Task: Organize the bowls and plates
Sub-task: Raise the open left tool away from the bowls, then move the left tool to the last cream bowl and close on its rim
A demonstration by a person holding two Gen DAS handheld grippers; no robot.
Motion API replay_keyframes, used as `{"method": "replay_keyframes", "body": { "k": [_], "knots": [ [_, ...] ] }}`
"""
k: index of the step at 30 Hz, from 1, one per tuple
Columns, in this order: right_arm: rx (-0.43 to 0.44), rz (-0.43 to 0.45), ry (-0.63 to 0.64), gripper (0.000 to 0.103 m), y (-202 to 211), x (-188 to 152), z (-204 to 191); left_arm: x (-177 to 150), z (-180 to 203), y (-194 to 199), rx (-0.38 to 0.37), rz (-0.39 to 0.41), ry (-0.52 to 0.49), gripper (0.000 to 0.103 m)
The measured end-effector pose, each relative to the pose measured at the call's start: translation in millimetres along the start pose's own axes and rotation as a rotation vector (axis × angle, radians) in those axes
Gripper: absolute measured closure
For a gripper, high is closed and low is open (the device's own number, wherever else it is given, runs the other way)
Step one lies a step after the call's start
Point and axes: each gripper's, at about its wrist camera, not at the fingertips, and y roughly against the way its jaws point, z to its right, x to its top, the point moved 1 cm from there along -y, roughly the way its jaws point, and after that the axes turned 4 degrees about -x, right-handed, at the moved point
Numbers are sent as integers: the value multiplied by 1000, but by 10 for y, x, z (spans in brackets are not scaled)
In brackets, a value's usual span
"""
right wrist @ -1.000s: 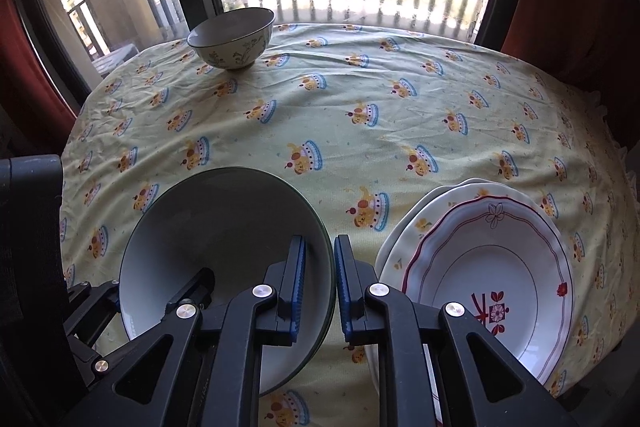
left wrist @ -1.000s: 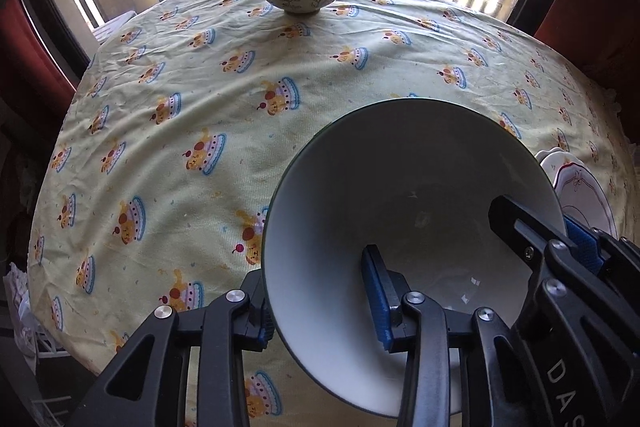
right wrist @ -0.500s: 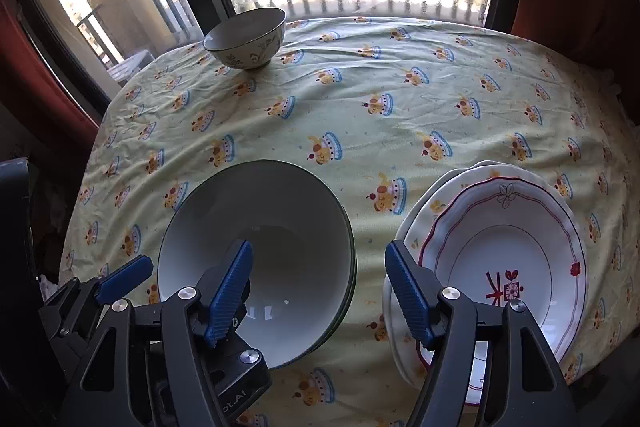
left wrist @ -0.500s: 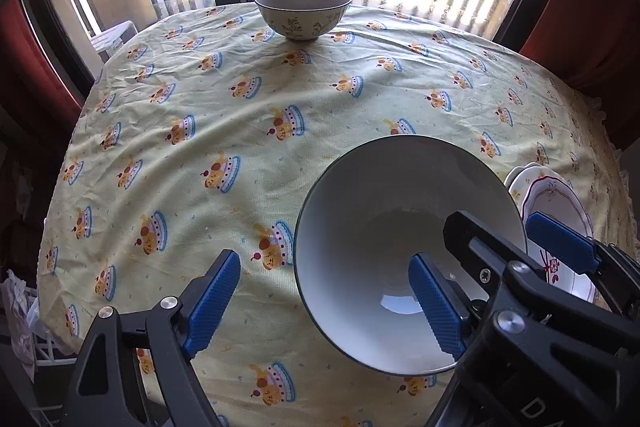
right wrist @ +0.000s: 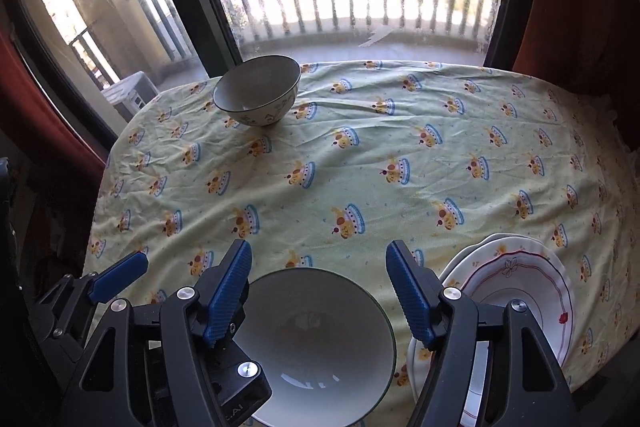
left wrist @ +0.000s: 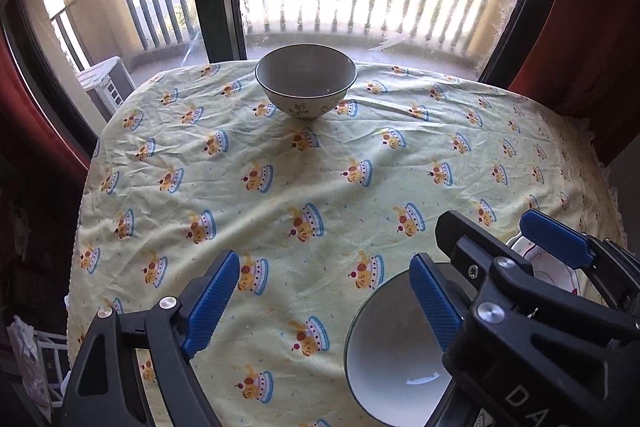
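Now both grippers, left (left wrist: 324, 301) and right (right wrist: 318, 291), gape empty, the flowered bowl (left wrist: 306, 87) straight ahead at the table's far edge, nearer the left.

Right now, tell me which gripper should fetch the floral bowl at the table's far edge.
Probably the left gripper. The floral ceramic bowl sits almost straight ahead of its open jaws, while it lies off to the left of the right gripper. Both are empty.

Each tool (left wrist: 324, 299) (right wrist: 318, 293) is black plastic with silver screws, ribbed blue pads (right wrist: 228, 291) and partly legible white lettering.
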Motion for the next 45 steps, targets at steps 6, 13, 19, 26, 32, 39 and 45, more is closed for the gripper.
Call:
{"method": "replay_keyframes", "body": {
  "k": [6, 13, 19, 26, 32, 39, 45],
  "knots": [
    [-31, 50, -23, 30, 77, 365, -172, 365, -143, 65, -27, 36, -11, 15],
    [-79, 75, -25, 30, 74, 737, -372, 726, -305, -17, -52, 72, 5, 17],
    [-83, 98, -25, 30, -94, 1028, -471, 1009, -412, -174, -24, 92, 16, 18],
    [-66, 94, -21, 30, -434, 1366, -433, 1306, -474, -481, 31, 93, 63, 18],
    [-46, 87, -39, 31, -796, 1639, -332, 1487, -543, -823, 78, 73, 153, 26],
    [-17, 35, -27, 36, -1260, 1770, -323, 1586, -615, -1185, 143, 42, 179, 36],
    [27, -15, -25, 47, -1640, 1821, -300, 1594, -701, -1432, 188, 19, 220, 42]
  ]
}}
